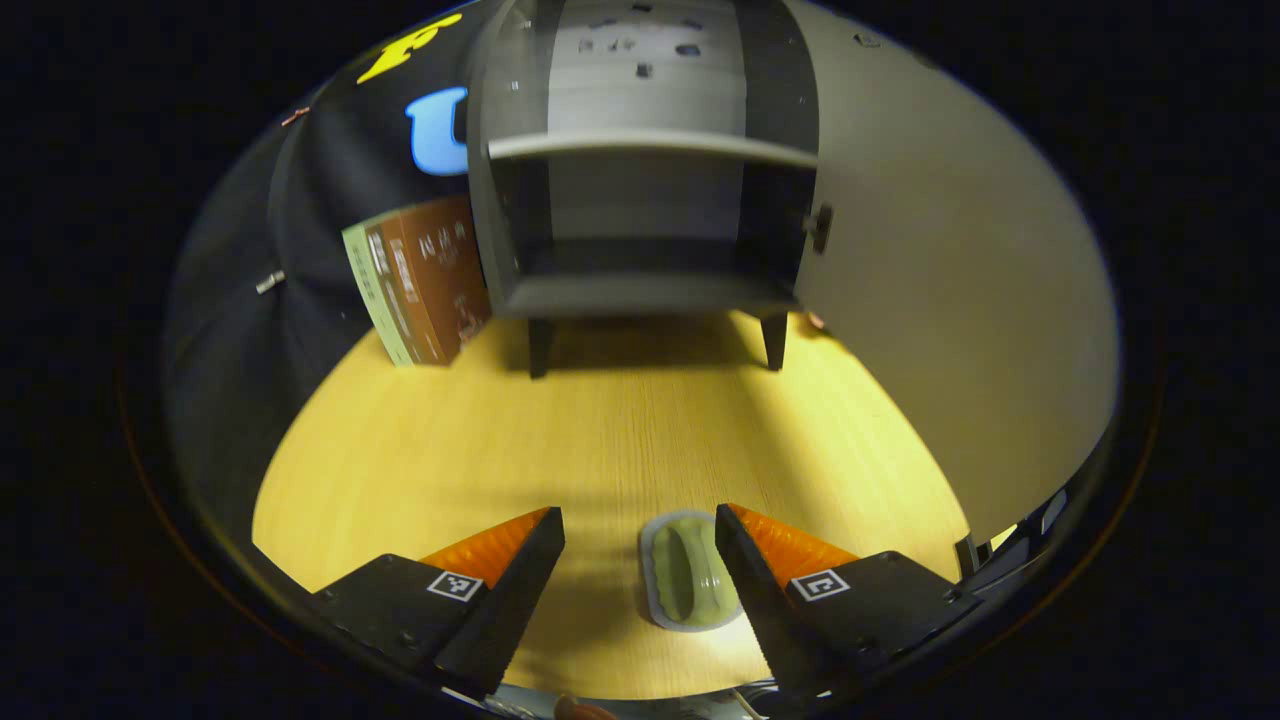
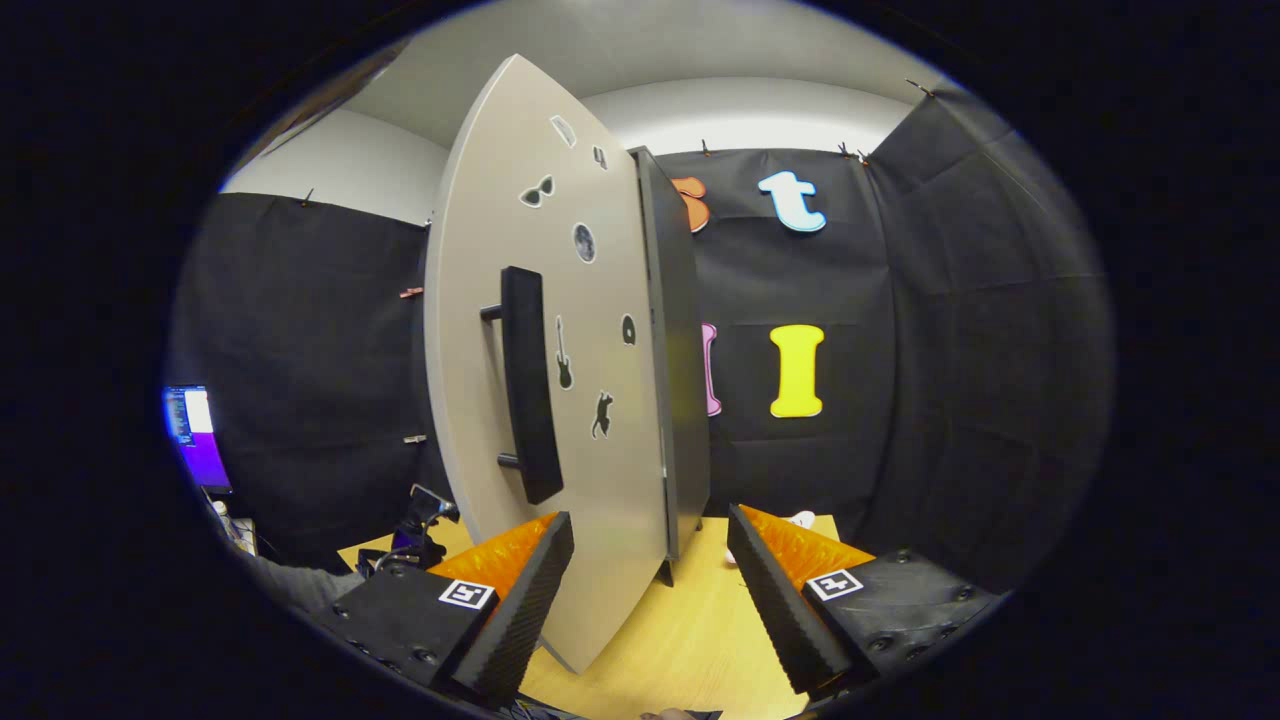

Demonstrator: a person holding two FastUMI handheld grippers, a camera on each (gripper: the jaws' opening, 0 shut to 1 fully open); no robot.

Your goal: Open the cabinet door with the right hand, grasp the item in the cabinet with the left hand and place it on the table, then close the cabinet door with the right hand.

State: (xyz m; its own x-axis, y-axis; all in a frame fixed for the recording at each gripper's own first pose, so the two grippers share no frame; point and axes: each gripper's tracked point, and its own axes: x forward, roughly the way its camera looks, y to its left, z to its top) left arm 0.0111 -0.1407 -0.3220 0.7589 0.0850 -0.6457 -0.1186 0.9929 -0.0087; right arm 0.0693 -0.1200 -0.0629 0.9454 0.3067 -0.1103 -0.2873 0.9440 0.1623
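Note:
The grey cabinet [image 1: 640, 290] stands on short legs at the back of the wooden table [image 1: 600, 430], its door [image 1: 940, 330] swung wide open to the right. Its lower compartment and upper shelf look bare. A green oblong item in a grey-rimmed pack [image 1: 690, 580] lies flat on the table between the fingers of my left gripper [image 1: 640, 515], close to the right finger; the jaws are open and not pressing it. In the right gripper view the door's outer face [image 2: 610, 480] with its black handle [image 2: 528, 385] is straight ahead. My right gripper [image 2: 650, 517] is open, with the door's lower edge between its fingers.
A brown-and-green box [image 1: 420, 280] leans against the cloth wall left of the cabinet. Beyond the door in the right gripper view are a lit screen [image 2: 195, 435], a dark device [image 2: 425, 505] at the table's edge, and a small white object [image 2: 800, 520] on the table.

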